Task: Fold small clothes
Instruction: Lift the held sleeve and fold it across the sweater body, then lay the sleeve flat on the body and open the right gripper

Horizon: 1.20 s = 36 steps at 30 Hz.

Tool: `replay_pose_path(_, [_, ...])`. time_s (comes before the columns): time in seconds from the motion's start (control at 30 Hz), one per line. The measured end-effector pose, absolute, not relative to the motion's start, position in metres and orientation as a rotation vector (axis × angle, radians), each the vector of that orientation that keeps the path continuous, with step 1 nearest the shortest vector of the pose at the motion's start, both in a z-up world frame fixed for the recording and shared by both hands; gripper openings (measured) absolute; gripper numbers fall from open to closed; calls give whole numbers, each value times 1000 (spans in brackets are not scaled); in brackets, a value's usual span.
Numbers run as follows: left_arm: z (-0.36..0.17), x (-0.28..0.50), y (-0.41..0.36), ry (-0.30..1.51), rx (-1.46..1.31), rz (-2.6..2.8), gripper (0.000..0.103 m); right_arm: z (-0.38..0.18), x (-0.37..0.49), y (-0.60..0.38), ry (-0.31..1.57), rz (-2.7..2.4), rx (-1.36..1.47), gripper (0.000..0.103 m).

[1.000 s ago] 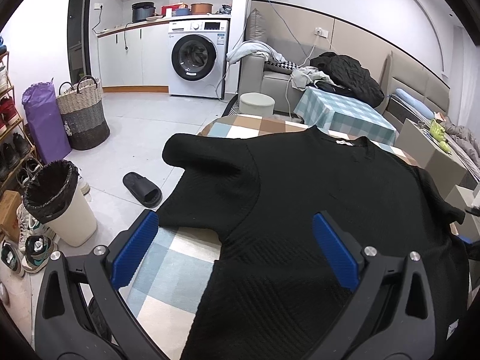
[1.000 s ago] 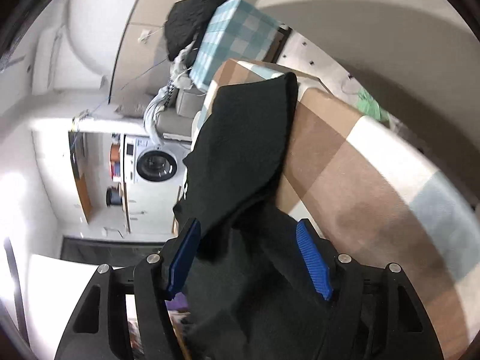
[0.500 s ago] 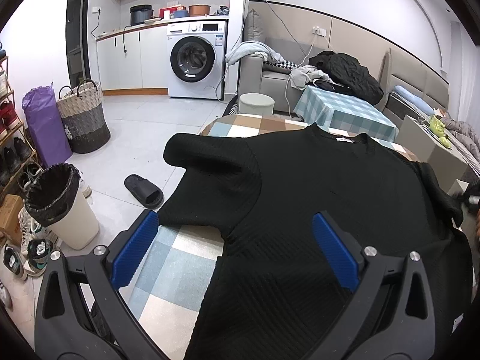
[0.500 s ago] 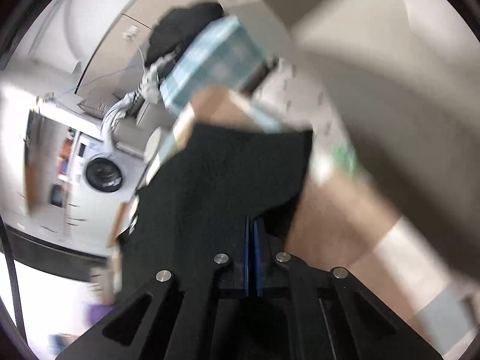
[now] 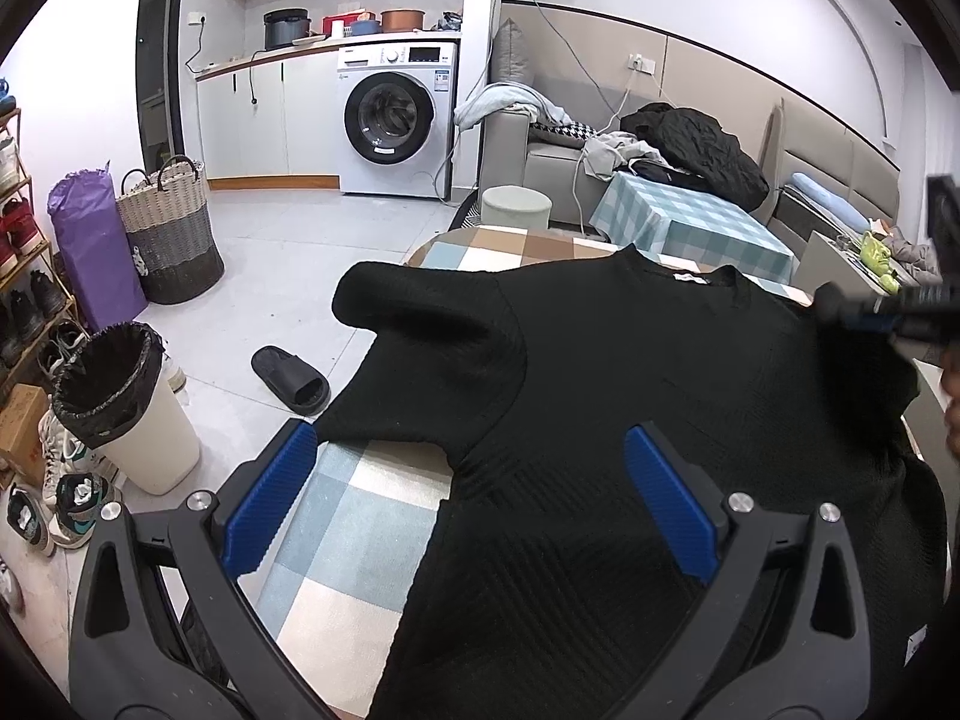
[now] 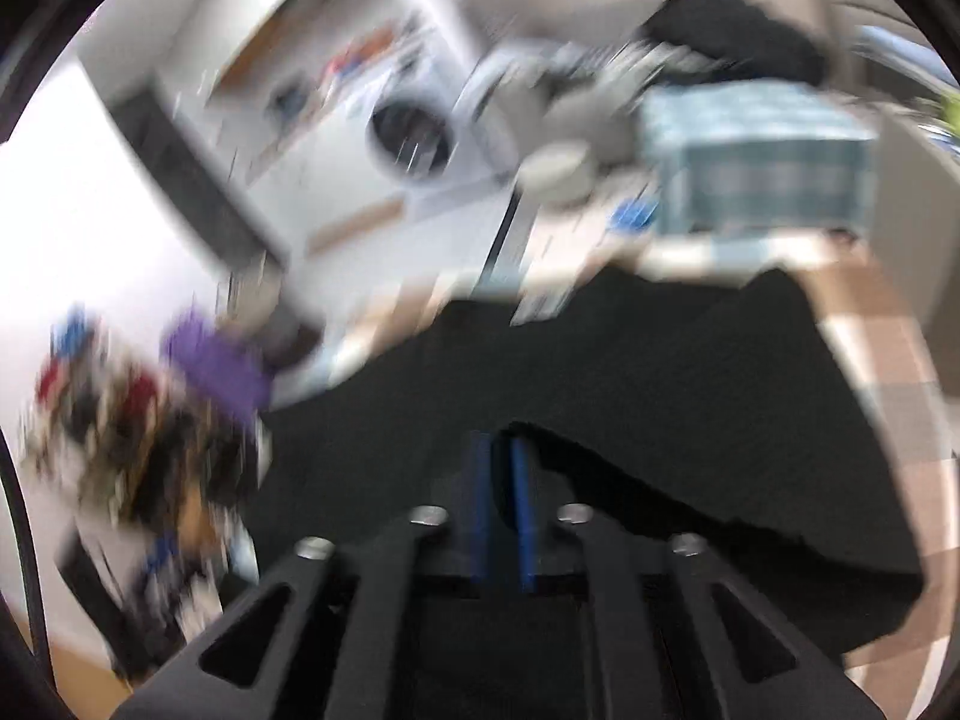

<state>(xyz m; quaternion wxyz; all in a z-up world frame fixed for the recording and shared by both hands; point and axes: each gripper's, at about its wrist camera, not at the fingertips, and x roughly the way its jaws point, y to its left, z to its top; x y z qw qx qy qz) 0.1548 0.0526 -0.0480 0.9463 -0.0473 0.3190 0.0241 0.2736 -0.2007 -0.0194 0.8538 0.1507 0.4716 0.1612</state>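
A black short-sleeved shirt (image 5: 630, 390) lies flat, chest up, on a table with a checked cloth (image 5: 360, 510). My left gripper (image 5: 471, 504) hovers open over the shirt's left side below the armpit, nothing between its blue pads. My right gripper (image 5: 864, 315) comes in from the right over the shirt's right shoulder. In the blurred right wrist view that gripper (image 6: 501, 480) has its pads nearly together with black sleeve fabric pinched between them. Its jaws are opening slightly. The shirt (image 6: 660, 390) edge hangs lifted from them.
On the floor at the left stand a lined bin (image 5: 120, 408), a black slipper (image 5: 291, 381), a woven basket (image 5: 171, 234) and a purple bag (image 5: 90, 240). Beyond the table are a round stool (image 5: 516, 210), a second checked table (image 5: 684, 222) and a washing machine (image 5: 393, 120).
The right gripper closed on the shirt's right sleeve, rolled upright and swung fast up and across over the shirt with the fabric. The left gripper stayed put, open.
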Motion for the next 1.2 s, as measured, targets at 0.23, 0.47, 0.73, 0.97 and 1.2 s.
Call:
replay_pose_path(0.23, [-47,154,45,644,-93,27,102,-9,200,-246,889,216,337,45])
replay_pose_path(0.47, [-49,156,40,657,-88,9,102,-60,194,-310,1027,-98,422,52])
replay_pose_path(0.73, [-53,159,46,676,-101,27,102,-76,232,-291,1019,-100,343,5])
replay_pose_path(0.97, [-50,159,49,674,-101,42,102,-37,277,-277,850,48,568,14])
replay_pose_path(1.2, [-52,158,47,684,-102,32,102,-62,276,-259,1050,69,389,59])
